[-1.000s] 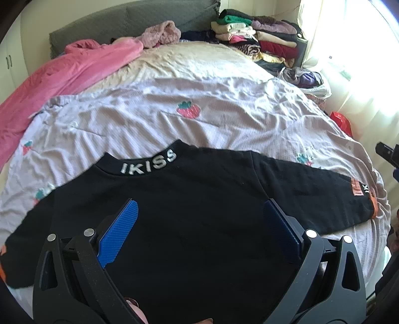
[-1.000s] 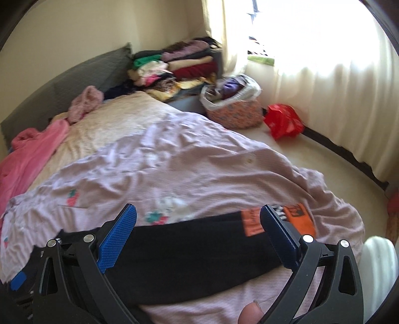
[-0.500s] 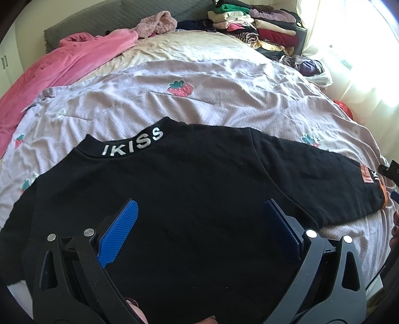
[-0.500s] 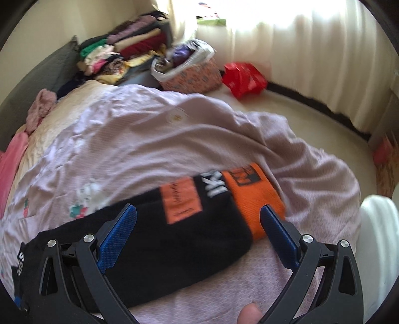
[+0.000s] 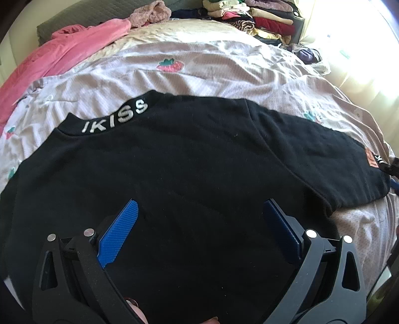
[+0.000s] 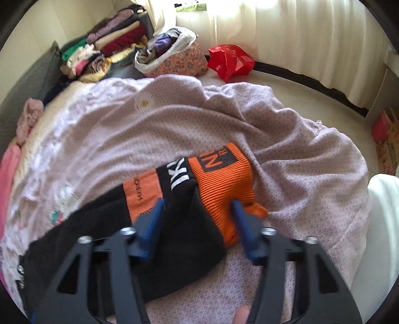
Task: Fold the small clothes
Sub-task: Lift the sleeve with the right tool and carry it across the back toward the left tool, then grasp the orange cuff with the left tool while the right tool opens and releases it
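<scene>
A black sweatshirt (image 5: 189,159) with white "IKISS" on the collar lies flat, back up, on the lilac bedspread (image 5: 199,67). My left gripper (image 5: 199,216) is open and empty, hovering low over the sweatshirt's body. In the right wrist view the sweatshirt's right sleeve (image 6: 139,224) ends in an orange ribbed cuff (image 6: 224,179). My right gripper (image 6: 198,211) is half closed around the sleeve end at the cuff, with the cloth bunched between the blue fingers (image 6: 149,226). The right gripper's edge shows at the sleeve end in the left wrist view (image 5: 392,167).
A pink blanket (image 5: 59,54) lies at the bed's far left. A stack of folded clothes (image 5: 254,17) sits past the head of the bed. A floral bag of clothes (image 6: 172,57) and a red plastic bag (image 6: 229,59) stand on the floor by the curtain.
My right gripper has dropped onto the sleeve cuff and its jaws have narrowed around it, bunching the cloth. My left gripper has moved forward and lower over the sweatshirt, still open.
</scene>
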`<action>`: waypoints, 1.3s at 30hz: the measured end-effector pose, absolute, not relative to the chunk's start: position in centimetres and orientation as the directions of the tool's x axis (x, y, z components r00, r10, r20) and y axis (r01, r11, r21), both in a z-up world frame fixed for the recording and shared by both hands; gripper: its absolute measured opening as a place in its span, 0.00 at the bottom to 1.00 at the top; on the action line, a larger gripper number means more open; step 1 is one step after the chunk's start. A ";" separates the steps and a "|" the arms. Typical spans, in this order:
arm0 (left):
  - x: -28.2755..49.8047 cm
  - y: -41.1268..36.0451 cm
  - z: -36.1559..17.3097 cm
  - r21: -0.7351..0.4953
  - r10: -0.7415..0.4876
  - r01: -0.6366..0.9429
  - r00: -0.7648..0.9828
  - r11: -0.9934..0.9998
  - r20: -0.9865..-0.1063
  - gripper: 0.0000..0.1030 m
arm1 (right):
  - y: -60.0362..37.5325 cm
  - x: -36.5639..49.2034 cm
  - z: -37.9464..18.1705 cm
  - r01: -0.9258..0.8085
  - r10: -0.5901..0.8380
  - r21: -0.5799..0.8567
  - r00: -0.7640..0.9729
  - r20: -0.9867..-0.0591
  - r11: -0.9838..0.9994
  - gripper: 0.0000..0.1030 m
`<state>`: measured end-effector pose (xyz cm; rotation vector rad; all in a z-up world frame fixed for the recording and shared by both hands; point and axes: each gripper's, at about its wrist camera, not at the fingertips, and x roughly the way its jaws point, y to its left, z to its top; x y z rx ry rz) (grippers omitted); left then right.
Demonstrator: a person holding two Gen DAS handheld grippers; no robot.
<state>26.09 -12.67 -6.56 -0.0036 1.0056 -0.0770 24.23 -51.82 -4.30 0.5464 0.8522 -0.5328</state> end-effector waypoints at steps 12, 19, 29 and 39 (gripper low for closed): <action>25.8 -10.0 -5.6 -0.106 -0.100 0.020 0.549 0.994 -0.830 0.92 | -45.8 23.9 1.4 0.318 -0.011 0.367 0.770 -0.638 0.874 0.10; 25.7 -6.8 -4.6 -0.201 -0.153 -0.031 0.542 0.979 -0.826 0.91 | -37.4 24.5 4.2 -0.024 0.266 0.414 0.800 -0.538 0.910 0.10; 25.5 -0.9 -3.8 -0.358 -0.212 -0.154 0.572 0.921 -0.793 0.91 | -27.3 24.8 3.3 -0.300 0.490 0.403 0.681 -0.545 0.865 0.11; 25.3 0.4 -3.1 -0.457 -0.295 -0.143 0.590 0.878 -0.752 0.91 | -25.6 24.1 3.7 -0.356 0.503 0.360 0.687 -0.525 0.862 0.26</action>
